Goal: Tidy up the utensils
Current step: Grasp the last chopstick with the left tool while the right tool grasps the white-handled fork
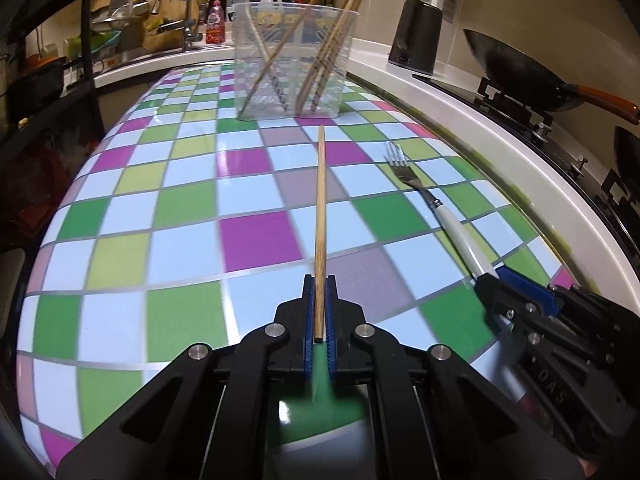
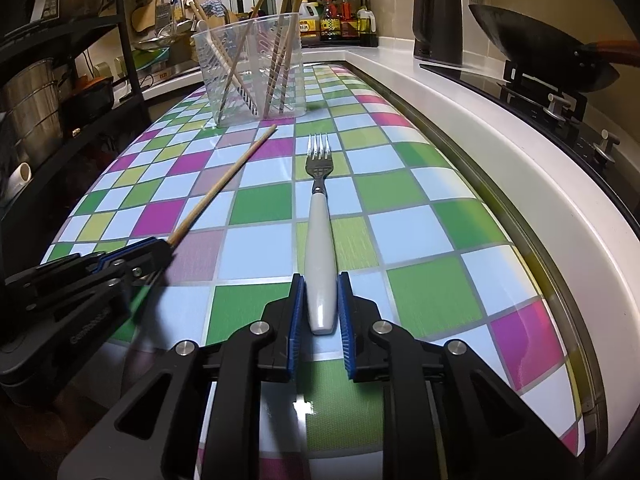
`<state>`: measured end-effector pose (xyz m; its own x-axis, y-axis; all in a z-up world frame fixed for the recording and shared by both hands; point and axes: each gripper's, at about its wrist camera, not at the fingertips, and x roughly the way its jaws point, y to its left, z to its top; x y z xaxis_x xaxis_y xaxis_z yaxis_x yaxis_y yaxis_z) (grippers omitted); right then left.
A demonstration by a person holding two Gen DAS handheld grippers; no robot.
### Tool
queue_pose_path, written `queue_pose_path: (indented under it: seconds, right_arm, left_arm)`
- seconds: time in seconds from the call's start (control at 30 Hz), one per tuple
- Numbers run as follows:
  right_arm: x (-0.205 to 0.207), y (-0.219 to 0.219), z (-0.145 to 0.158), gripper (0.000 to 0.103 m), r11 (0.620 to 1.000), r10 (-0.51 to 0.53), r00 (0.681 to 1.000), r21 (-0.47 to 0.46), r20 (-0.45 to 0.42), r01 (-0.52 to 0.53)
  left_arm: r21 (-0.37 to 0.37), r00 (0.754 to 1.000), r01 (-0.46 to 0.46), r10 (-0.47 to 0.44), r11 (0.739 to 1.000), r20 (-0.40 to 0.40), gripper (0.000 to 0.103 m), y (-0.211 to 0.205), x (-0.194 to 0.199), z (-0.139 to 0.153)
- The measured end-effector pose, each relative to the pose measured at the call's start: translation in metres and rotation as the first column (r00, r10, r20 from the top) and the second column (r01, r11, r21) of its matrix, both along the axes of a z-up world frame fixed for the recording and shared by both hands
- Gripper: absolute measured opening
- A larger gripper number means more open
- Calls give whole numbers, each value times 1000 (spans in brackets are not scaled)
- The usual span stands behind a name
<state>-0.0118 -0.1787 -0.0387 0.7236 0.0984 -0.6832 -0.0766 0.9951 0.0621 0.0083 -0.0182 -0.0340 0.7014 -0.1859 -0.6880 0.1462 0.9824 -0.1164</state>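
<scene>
Wooden chopstick [image 1: 320,216] clamped in left claw [image 1: 319,304]; fork [image 2: 319,236] in right claw [image 2: 320,304].

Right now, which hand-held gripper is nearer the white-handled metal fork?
Right. The right hand-held gripper has its jaws around the white-handled metal fork. The left hand-held gripper is beside it, clamping a wooden chopstick.

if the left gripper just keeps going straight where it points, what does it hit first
Most likely the clear plastic holder with chopsticks standing in it. The left gripper is shut on a chopstick whose tip aims at the holder's base, so that tip would touch first. Depth is uncertain.
</scene>
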Motion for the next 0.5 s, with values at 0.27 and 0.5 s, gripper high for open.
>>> queue_pose_path:
  seconds: [0.27,0.5]
  right_arm:
    - [-3,34,1,17,998,58,998,16,9,-58]
    - [-5,50,0,20,998,55,998,-18,23,-55]
  left_arm:
    - [-5,995,-99,99,995,18,5,53,-14,2]
    - [-20,994,-101,102,995,37,6,59,-15,-3]
